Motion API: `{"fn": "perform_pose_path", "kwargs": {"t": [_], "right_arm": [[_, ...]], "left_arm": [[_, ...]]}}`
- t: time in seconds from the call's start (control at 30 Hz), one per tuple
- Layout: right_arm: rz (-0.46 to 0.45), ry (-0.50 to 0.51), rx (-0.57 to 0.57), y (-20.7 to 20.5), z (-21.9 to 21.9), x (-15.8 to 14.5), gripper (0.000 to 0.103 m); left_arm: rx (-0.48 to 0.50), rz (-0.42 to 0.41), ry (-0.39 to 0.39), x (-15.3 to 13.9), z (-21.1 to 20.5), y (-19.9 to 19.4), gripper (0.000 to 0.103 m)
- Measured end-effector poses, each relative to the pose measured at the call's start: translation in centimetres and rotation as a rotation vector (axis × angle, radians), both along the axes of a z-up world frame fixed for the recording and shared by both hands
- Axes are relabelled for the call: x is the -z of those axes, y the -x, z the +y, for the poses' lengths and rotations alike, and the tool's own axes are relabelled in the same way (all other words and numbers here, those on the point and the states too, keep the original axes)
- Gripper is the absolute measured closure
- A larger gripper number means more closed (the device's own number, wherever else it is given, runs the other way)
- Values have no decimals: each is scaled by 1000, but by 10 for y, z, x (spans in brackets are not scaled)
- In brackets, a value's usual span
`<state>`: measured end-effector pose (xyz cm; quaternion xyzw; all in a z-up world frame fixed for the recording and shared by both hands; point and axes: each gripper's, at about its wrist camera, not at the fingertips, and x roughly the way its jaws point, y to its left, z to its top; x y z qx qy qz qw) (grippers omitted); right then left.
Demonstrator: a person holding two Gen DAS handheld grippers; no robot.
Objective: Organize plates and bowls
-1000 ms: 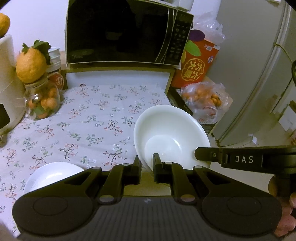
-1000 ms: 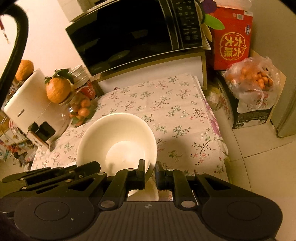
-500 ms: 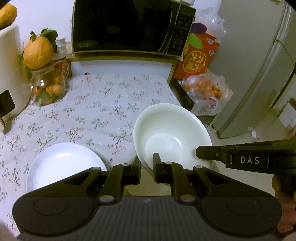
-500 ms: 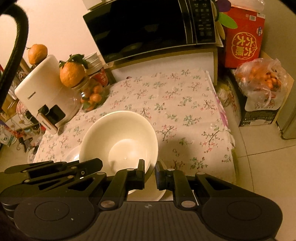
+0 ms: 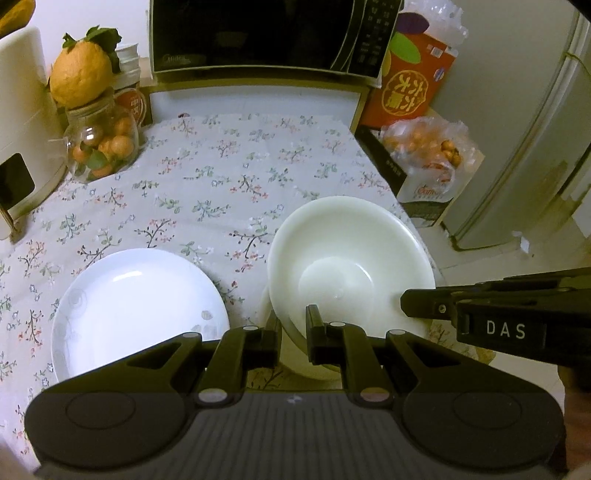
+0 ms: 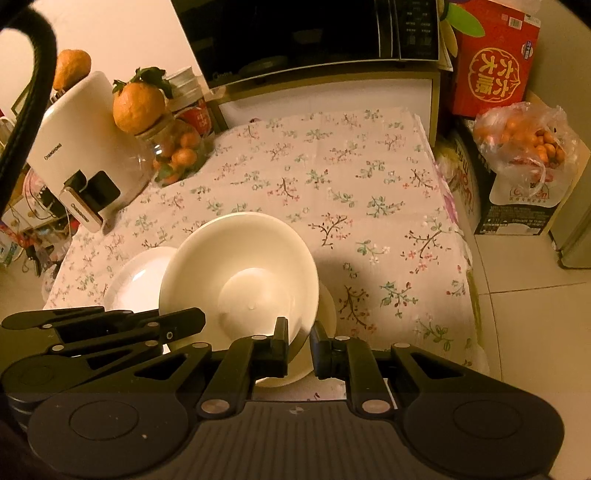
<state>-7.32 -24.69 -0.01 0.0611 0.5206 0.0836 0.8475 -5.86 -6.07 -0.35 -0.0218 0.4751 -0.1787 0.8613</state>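
A deep white bowl (image 5: pixel 351 266) tilts above the table's (image 5: pixel 221 177) near right edge, over another white dish (image 6: pixel 327 310). A white plate (image 5: pixel 136 310) lies flat at the near left.

- The plate (image 5: pixel 136 306) lies on the surface (image 5: pixel 229 184) at its near left
- The bowl (image 5: pixel 351 273) sits just right of the plate, near the surface's right edge
- The jar (image 5: pixel 101 144) stands at the far left, a fruit (image 5: pixel 81 74) on top
- The microwave (image 5: pixel 266 33) stands behind the surface
- A bag (image 5: pixel 428 147) lies off the surface, beyond its right edge
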Motion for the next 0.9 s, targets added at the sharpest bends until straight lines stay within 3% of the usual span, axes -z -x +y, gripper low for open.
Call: {"fn": "perform_pose_path", "kwargs": {"t": [0.57, 0.9], "right_arm": [[55, 25, -3, -2, 2, 17, 90], [95, 21, -4, -7, 1, 28, 90]], "left_arm": [[15, 44, -58, 14, -8, -3, 91], [2, 123, -49, 28, -6, -11, 90]]}}
